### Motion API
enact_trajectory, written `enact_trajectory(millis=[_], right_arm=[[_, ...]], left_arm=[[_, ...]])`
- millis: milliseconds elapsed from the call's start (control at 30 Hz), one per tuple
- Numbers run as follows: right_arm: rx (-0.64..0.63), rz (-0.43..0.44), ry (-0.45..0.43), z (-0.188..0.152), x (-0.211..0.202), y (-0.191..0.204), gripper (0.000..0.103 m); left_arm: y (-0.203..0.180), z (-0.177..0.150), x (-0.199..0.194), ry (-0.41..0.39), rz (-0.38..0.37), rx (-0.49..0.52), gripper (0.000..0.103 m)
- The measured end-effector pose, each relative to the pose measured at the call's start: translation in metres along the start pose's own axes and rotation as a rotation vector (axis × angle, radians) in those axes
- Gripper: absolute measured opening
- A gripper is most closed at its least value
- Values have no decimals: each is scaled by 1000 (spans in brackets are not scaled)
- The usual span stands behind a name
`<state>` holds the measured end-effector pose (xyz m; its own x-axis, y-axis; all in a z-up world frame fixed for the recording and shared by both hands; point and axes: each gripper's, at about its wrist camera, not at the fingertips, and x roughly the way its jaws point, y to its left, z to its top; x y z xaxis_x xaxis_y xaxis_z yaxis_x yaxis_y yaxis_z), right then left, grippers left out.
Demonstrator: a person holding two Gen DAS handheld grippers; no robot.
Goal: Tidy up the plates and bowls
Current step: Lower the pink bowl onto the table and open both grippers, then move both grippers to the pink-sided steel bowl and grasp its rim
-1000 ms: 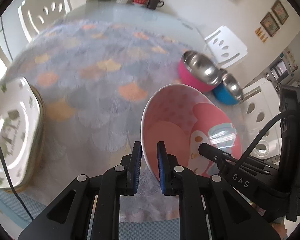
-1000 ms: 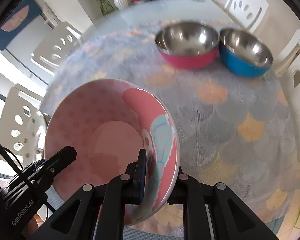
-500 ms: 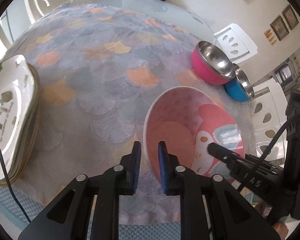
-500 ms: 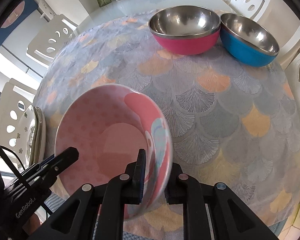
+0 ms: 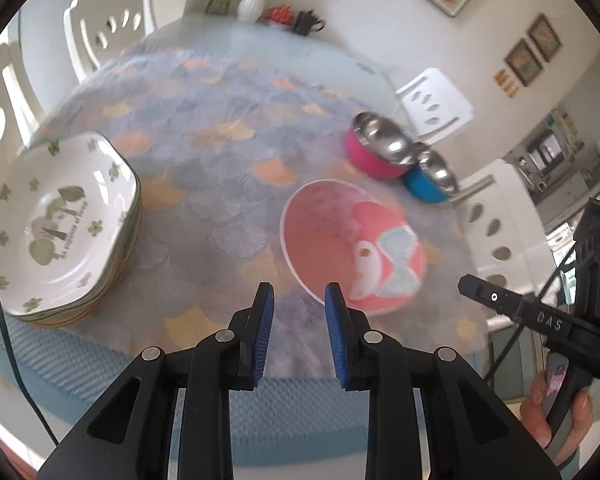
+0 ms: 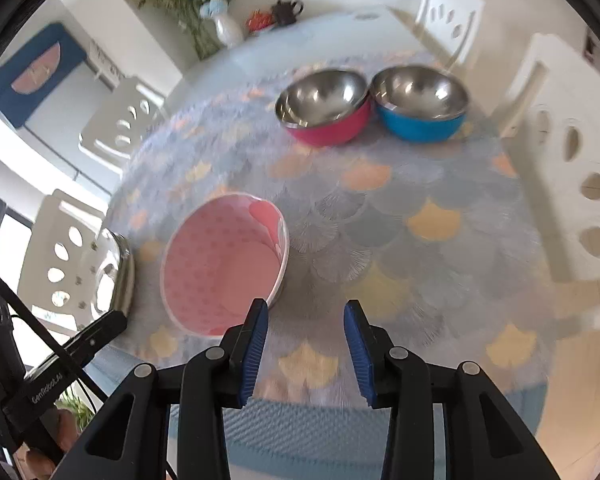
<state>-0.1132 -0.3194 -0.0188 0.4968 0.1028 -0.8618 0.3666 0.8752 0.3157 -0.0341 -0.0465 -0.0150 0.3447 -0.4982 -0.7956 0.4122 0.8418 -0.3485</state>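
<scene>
**Both tools let go of the pink bowl**

The left tool (image 5: 296, 296) has its blue pads parted with nothing between them; its jaws have just been opening. The right tool (image 6: 305, 314) stands wider apart, also empty, and its jaws have just been opening too. Neither touches the pink bowl (image 5: 350, 248), which sits upright on the table (image 5: 220, 152), on the scalloped cloth, just beyond the tips of both tools.

Taking the pink bowl as the mark: the left tool's right pad (image 5: 334, 320) lines up with its near rim, and the right tool's left pad (image 6: 256, 332) sits just at its near edge. To the bowl's left is a stack of white plates (image 5: 60, 224) with green leaf prints, near the table's edge. Beyond the bowl, well apart from it, a magenta bowl (image 6: 324, 110) and a blue bowl (image 6: 420, 106), both steel inside, stand side by side and touching. At the far end of the table are a white vase (image 6: 228, 30) and a dark teapot (image 6: 286, 10). White chairs (image 6: 572, 184) ring the table.
</scene>
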Motion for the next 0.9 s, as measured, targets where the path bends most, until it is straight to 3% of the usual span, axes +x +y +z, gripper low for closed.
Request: enact_trajectory(millis=[333,567,733,800,900], right_arm=[[109,104,-138,-48,-98,28,41],[88,143,-278,-71,-170,63,49],[68,128,-375,-74,-205,77,53],[70,122,-396,-67,-210,79,53],[84,112,-411,-52,-205,78,53]], left_arm=[[-17,-41,-134,-168,-8,118,28],[-30,-40,-199,-294,-53,172,29],[-37,-25,-220,-356,-64,210,46],[-40,-16,-224,-383,-63,229,57],[-42,2,-222,-405,-61,250,62]])
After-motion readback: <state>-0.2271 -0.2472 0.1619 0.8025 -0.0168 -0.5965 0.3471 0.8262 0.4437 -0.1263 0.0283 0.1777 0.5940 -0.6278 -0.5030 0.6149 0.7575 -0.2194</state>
